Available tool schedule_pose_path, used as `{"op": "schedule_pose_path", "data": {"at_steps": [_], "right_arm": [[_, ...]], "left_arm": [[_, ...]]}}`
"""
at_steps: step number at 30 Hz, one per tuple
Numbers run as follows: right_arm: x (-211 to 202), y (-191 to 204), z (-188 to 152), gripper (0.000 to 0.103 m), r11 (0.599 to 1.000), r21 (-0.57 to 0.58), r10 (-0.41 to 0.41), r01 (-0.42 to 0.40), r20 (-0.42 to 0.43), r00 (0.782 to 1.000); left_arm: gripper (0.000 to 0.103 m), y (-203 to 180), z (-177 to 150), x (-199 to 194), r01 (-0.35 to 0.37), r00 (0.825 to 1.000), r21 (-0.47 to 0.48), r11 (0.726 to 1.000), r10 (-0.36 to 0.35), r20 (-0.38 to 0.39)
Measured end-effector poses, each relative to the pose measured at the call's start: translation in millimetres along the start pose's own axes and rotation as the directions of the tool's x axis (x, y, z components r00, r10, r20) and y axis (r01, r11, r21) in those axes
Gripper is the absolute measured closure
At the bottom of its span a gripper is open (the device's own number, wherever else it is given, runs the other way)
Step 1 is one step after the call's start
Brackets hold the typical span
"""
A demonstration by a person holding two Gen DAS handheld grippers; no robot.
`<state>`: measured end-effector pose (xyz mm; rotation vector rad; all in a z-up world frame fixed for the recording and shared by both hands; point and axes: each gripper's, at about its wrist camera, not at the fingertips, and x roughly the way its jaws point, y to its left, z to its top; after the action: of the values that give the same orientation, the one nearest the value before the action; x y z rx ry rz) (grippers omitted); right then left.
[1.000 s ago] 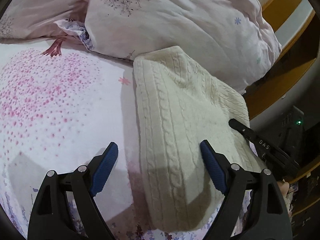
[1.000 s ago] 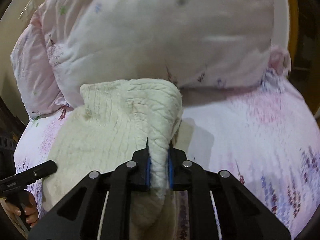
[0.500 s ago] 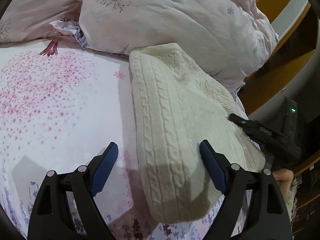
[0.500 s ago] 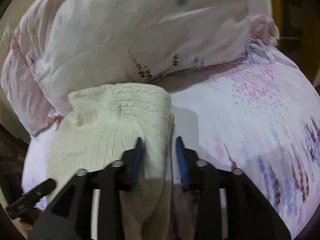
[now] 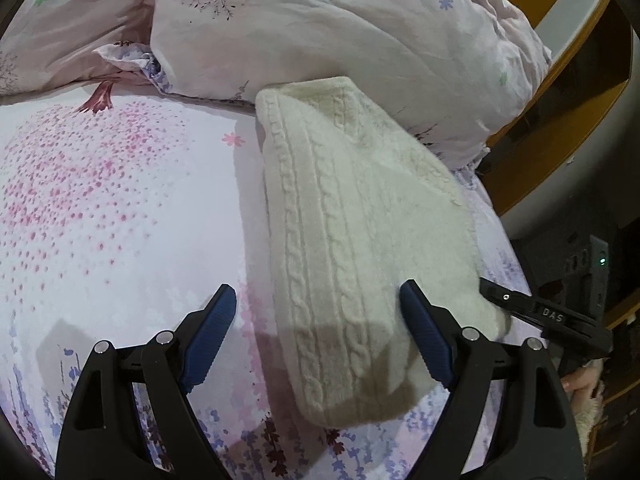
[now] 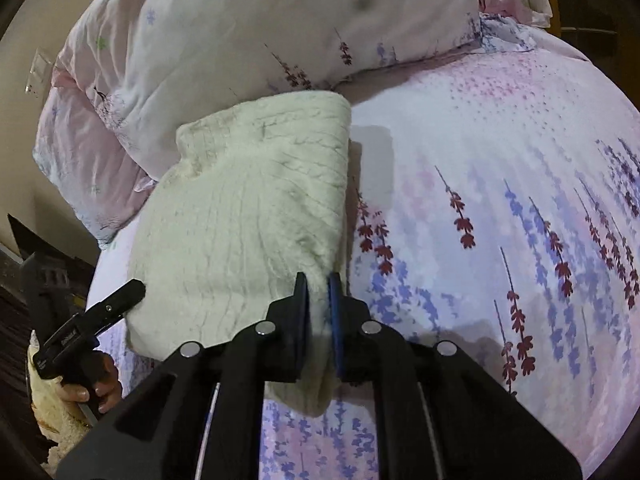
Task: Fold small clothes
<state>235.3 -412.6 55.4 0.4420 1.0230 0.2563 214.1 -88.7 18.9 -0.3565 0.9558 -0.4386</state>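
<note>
Dim warm indoor light, soft shadows, heavy fisheye warping (dark corners).

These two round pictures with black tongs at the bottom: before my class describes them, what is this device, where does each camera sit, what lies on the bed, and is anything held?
A person holds a hand-operated gripper in each hand; no robot arm is involved. Each gripper carries a wide-angle camera looking along its fingers, hence the round pictures. On the floral bedsheet lies a folded cream cable-knit sweater, with a pale quilt heaped behind it. The left gripper hovers wide open over the sweater's near end, holding nothing. The right gripper is closing its jaws on the sweater's edge.
</note>
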Motion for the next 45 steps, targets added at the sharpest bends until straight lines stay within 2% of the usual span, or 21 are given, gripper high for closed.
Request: {"op": "schedule_pose_path", "data": {"at_steps": [1,4,7,10,13,15,16,17,19,22,25,30,32,33,34,36,39,40,41,43,45], "right_arm": [[-4.9,1.3,3.5,0.079,1.000,0.002,0.017,-0.017,0.005,1.000],[-16.1,2.2,21.3,0.032,0.998,0.026,0.053,-0.055,0.065,0.996],[-12.0,-2.0,50.5,0.031,0.995,0.053,0.084,-0.089,0.099,0.992],[17.1,-13.7,83.4,0.032,0.986,0.129,0.095,-0.102,0.061,0.994],[39.8,-19.9,101.3,0.041,0.983,0.159,0.084,-0.087,0.027,0.996],[56.3,-21.1,110.6,0.068,0.982,0.170,0.087,-0.086,0.003,0.996],[61.2,-19.8,113.6,0.089,0.981,0.165,0.100,-0.098,-0.002,0.995],[63.5,-18.3,115.2,0.094,0.982,0.157,0.106,-0.105,0.000,0.994],[61.5,-10.9,119.7,0.095,0.992,0.099,0.070,-0.075,0.050,0.996],[59.5,-10.3,122.9,0.096,0.997,0.070,-0.025,0.019,0.085,0.996],[71.1,-16.3,123.9,0.096,0.992,0.089,-0.091,0.086,0.053,0.994],[78.7,-15.2,123.2,0.088,0.989,0.087,-0.119,0.116,0.024,0.993],[62.9,-16.5,119.1,0.070,0.991,0.108,-0.085,0.080,0.044,0.995],[54.6,-18.2,115.5,0.068,0.992,0.110,-0.066,0.060,0.053,0.996],[47.4,-19.0,111.5,0.063,0.994,0.108,-0.037,0.030,0.057,0.998],[34.6,-20.3,98.1,0.060,0.993,0.112,0.027,-0.033,0.055,0.998],[28.2,-20.9,78.4,0.059,0.989,0.113,0.092,-0.094,0.019,0.996],[28.2,-20.2,72.0,0.060,0.988,0.111,0.111,-0.111,0.006,0.994],[29.1,-18.3,66.3,0.068,0.987,0.102,0.125,-0.124,-0.001,0.992],[31.6,-11.7,56.9,0.096,0.992,0.071,0.102,-0.102,0.007,0.995],[34.2,-11.2,49.3,0.097,0.996,0.066,0.054,-0.056,0.026,0.998]], "left_arm": [[0.019,3.7,6.8,-2.8,0.011,1.000,-0.016,1.000,-0.011,0.007],[0.019,16.6,26.9,-3.7,0.041,0.999,-0.073,0.997,-0.039,0.020],[0.019,38.2,56.2,13.6,0.052,0.999,-0.166,0.985,-0.053,0.003],[0.019,51.1,74.2,33.5,0.059,0.998,-0.228,0.972,-0.066,-0.022],[0.019,54.6,89.2,51.5,0.082,0.995,-0.260,0.962,-0.093,-0.030],[0.022,52.9,97.3,63.1,0.081,0.995,-0.255,0.964,-0.092,-0.031],[0.032,52.2,100.1,66.5,0.085,0.995,-0.255,0.963,-0.096,-0.029],[0.038,51.6,104.1,72.1,0.100,0.994,-0.257,0.961,-0.111,-0.026],[0.069,50.7,109.0,80.2,0.131,0.990,-0.260,0.957,-0.141,-0.020],[0.088,46.1,113.5,84.8,0.089,0.996,-0.222,0.971,-0.090,0.003],[0.092,46.0,115.3,87.8,0.035,0.999,-0.214,0.976,-0.031,0.021],[0.090,44.9,115.3,87.7,0.020,1.000,-0.223,0.975,-0.018,0.014],[0.086,47.2,111.0,75.5,0.034,0.999,-0.226,0.974,-0.030,0.023],[0.077,49.1,108.2,68.8,0.046,0.999,-0.223,0.974,-0.041,0.027],[0.059,48.1,103.8,61.7,0.056,0.998,-0.218,0.974,-0.051,0.028],[0.041,46.6,92.3,44.6,0.059,0.998,-0.201,0.978,-0.052,0.043],[0.038,37.3,71.0,25.8,0.103,0.994,-0.153,0.983,-0.099,0.036],[0.036,34.7,65.8,23.0,0.104,0.994,-0.141,0.984,-0.100,0.032],[0.036,30.0,58.2,20.4,0.098,0.995,-0.117,0.988,-0.096,0.025],[0.036,21.8,49.1,21.2,0.083,0.997,-0.082,0.993,-0.082,0.008],[0.036,14.7,42.9,21.5,0.041,0.999,-0.039,0.998,-0.041,0.004]]}}
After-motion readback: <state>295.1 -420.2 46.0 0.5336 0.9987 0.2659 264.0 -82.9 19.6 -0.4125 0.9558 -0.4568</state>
